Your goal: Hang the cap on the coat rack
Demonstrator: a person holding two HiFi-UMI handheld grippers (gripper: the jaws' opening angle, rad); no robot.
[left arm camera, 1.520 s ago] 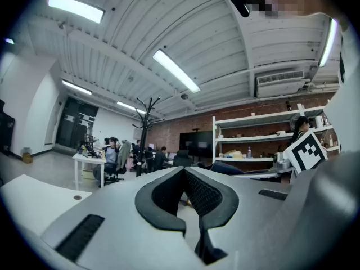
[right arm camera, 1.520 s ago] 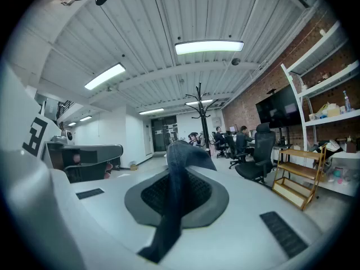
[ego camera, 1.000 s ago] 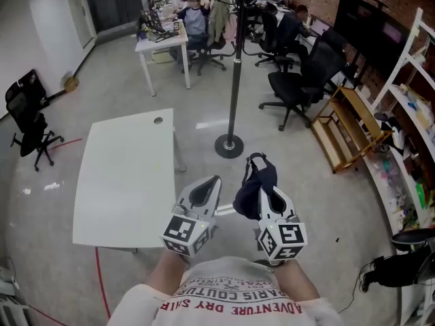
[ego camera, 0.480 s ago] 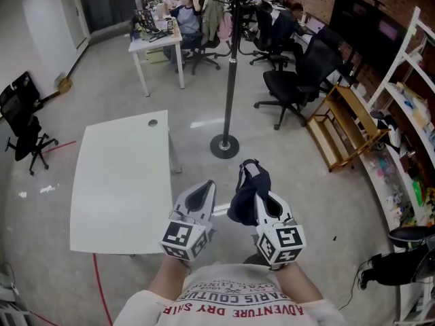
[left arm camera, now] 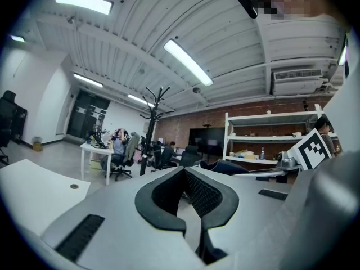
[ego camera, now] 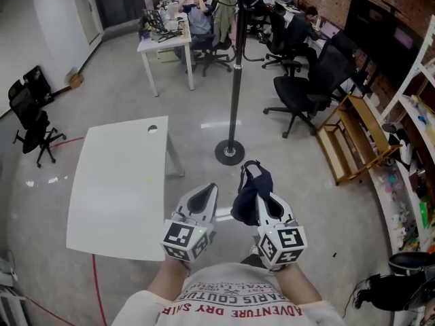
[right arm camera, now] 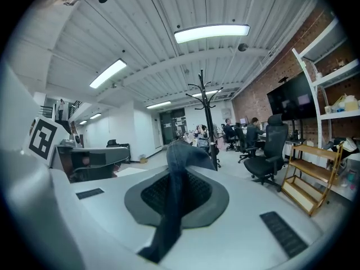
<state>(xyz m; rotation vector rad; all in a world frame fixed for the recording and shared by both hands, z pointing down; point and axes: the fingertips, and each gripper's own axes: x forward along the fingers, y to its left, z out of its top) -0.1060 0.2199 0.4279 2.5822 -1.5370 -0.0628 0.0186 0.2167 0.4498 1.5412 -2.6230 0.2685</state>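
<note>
Cap (ego camera: 247, 201) sat pinched in the closed right gripper (ego camera: 261, 194); coat rack (ego camera: 235, 80) stood upright dead ahead of those fingertips, well apart; left gripper (ego camera: 207, 190) was closed and empty.

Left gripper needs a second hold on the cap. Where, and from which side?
The right gripper is shut on the cap, leaving its dark loop beyond the jaws free. Probably take that loop, coming from the left, where the left gripper sits alongside.

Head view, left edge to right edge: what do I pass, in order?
black chair → white table → left gripper → cap → wooden shelf
</note>
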